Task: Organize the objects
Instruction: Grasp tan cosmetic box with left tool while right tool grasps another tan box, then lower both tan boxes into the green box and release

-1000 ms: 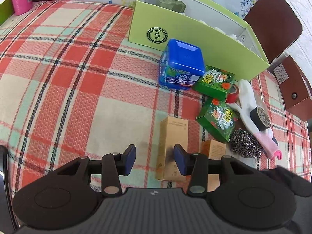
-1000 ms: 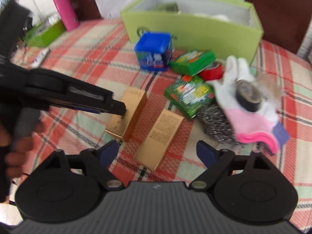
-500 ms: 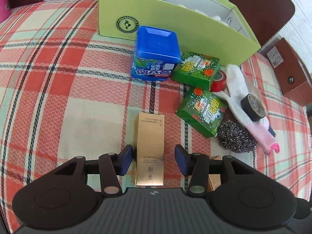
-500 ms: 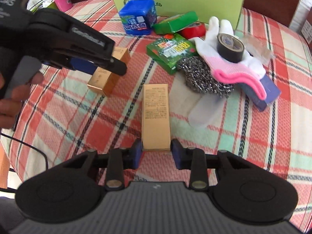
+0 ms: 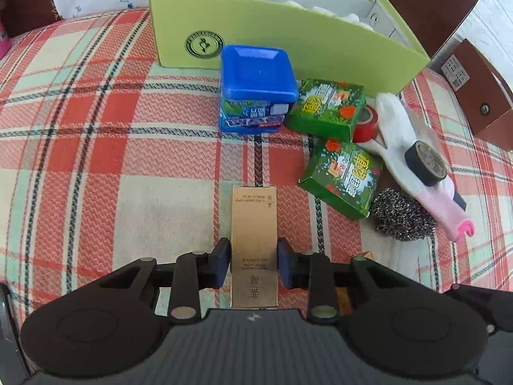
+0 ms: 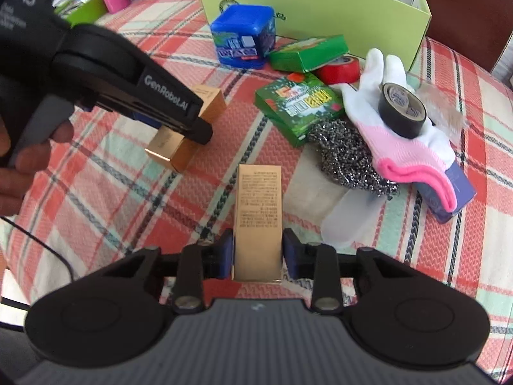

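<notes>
tape roll (image 6: 402, 109) on glove (image 6: 400, 128) | scourer (image 6: 348, 154) beside glove | tub (image 5: 256, 89) before box (image 5: 288, 35)

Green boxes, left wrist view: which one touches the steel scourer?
The nearer green box, lying tilted beside the steel scourer, its corner against it. The farther green box sits by the blue tub, clear of the scourer.

Black left gripper (image 6: 179, 122) (white "GenRoboAI" lettering), blue pads (image 5: 221, 264).
</notes>
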